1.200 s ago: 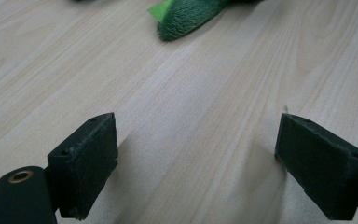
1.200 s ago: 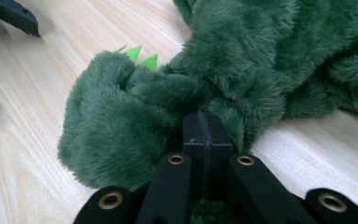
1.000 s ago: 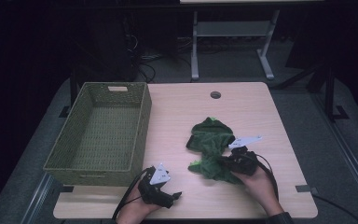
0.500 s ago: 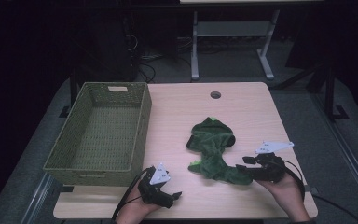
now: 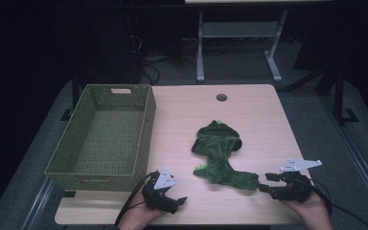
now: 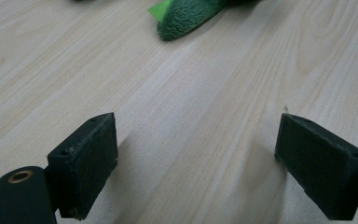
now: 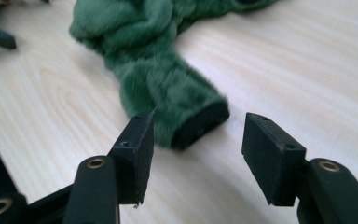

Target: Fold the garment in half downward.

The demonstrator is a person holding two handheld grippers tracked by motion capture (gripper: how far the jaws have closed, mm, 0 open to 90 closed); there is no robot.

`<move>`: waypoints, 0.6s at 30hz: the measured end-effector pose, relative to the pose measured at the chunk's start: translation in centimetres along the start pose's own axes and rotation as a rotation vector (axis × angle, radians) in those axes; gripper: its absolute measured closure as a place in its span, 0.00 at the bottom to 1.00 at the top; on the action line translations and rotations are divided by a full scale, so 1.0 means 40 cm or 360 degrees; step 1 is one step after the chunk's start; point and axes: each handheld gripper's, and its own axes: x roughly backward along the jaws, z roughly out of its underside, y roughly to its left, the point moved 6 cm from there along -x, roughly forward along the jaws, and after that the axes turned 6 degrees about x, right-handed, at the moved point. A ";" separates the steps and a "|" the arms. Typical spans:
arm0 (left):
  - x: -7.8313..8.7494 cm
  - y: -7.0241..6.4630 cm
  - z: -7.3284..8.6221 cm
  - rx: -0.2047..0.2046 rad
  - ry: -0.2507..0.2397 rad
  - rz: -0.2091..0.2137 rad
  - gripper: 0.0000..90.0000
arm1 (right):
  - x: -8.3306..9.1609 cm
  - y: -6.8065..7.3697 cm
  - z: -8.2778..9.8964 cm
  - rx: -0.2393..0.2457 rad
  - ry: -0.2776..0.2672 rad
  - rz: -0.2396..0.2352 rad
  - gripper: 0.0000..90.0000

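A green fuzzy garment (image 5: 218, 153) lies crumpled on the middle of the wooden table (image 5: 249, 115). One sleeve-like limb (image 5: 242, 178) stretches out to the right. My right gripper (image 5: 267, 184) sits at that limb's dark cuff end (image 7: 200, 123). Its jaws have just been opening, and the cuff lies loose just ahead of the pads (image 7: 137, 140), untouched. My right gripper (image 7: 198, 149) is open. My left gripper (image 5: 177, 201) rests near the table's front edge, left of the garment. It stands wide open (image 6: 196, 163) over bare wood, with a green tip of the garment (image 6: 186, 18) farther off.
A green woven basket (image 5: 146, 129) stands on the left part of the table, with nothing inside that I can see. A round cable hole (image 5: 221, 97) sits near the far edge. Beyond the table are a dark floor and metal stand legs (image 5: 200, 48).
My right gripper moved right from the garment's bulk, drawing one limb out with it, and its jaws came apart off the cloth. The left gripper stayed put.
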 end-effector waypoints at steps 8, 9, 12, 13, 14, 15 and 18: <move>-0.001 0.000 -0.001 0.0001 -0.0001 0.0001 0.14 | -0.012 0.021 0.029 -0.0004 0.0027 -0.0097 0.57; -0.001 0.000 -0.001 0.0001 -0.0001 0.0001 0.14 | -0.014 0.021 0.029 -0.0004 0.0028 -0.0100 0.58; -0.001 0.000 -0.001 0.0001 -0.0001 0.0001 0.14 | -0.021 0.022 0.030 -0.0009 0.0032 -0.0114 0.60; -0.001 0.000 -0.001 0.0000 -0.0001 0.0001 0.14 | -0.024 0.021 0.031 -0.0013 0.0039 -0.0120 0.61; -0.001 0.000 -0.001 0.0001 -0.0002 0.0002 0.14 | -0.028 0.021 0.032 -0.0017 0.0044 -0.0124 0.62; -0.001 0.000 -0.001 0.0000 -0.0001 0.0001 0.14 | -0.032 0.019 0.031 -0.0016 0.0042 -0.0131 0.64; -0.001 0.000 -0.001 -0.0001 0.0000 0.0001 0.14 | -0.038 0.020 0.029 -0.0020 0.0049 -0.0148 0.69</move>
